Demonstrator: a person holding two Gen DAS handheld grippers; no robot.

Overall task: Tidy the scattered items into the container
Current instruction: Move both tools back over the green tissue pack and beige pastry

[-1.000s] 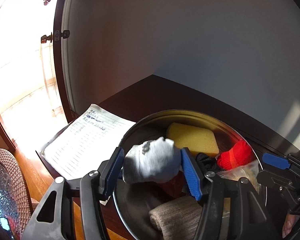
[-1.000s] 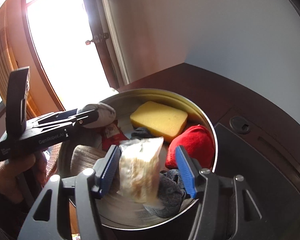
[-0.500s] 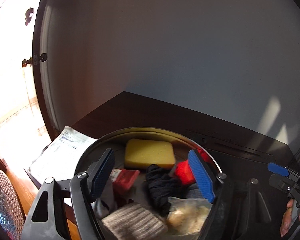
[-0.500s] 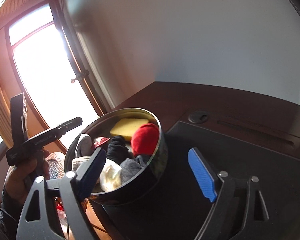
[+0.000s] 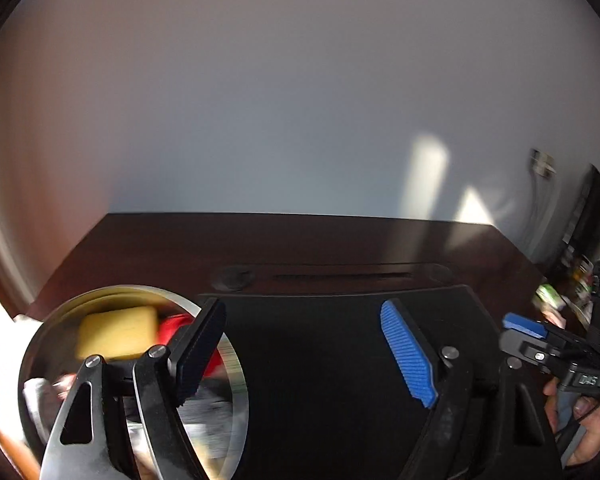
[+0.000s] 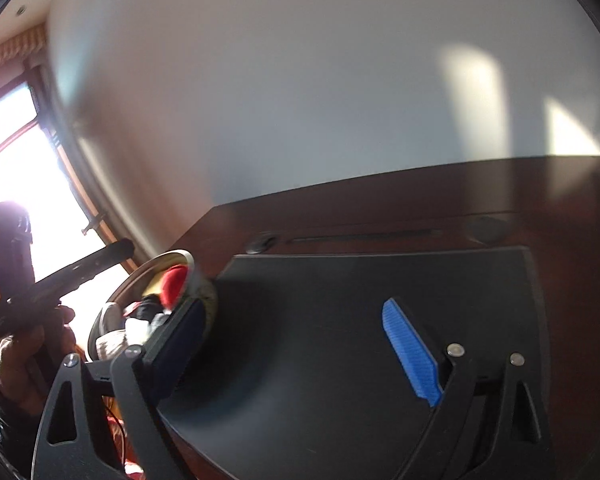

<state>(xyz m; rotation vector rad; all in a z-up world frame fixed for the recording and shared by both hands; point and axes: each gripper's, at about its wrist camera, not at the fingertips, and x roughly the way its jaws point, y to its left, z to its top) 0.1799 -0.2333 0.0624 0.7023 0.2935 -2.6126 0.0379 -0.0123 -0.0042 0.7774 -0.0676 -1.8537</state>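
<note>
The round metal container [image 5: 34, 354] sits at the lower left of the left wrist view and holds a yellow sponge [image 5: 118, 336], a red item [image 5: 172, 326] and several cloth pieces, blurred. It also shows in the right wrist view [image 6: 140, 276] at the left, with the red item [image 6: 174, 284] on top. My left gripper [image 5: 304, 354] is open and empty over the black mat [image 5: 312, 360], right of the container. My right gripper [image 6: 296, 344] is open and empty over the mat [image 6: 340, 300], right of the container.
The mat lies on a dark wooden desk [image 5: 300, 240] against a white wall. A cable grommet [image 6: 262, 244] and a slot sit behind the mat. A bright window [image 6: 16, 168] is at the left. The other hand-held gripper [image 5: 548, 344] shows at the right edge.
Both grippers let go of their items into the container, opened, and swung right, away from it, over the black mat. The grey sock and the plastic bag now lie in the container.
</note>
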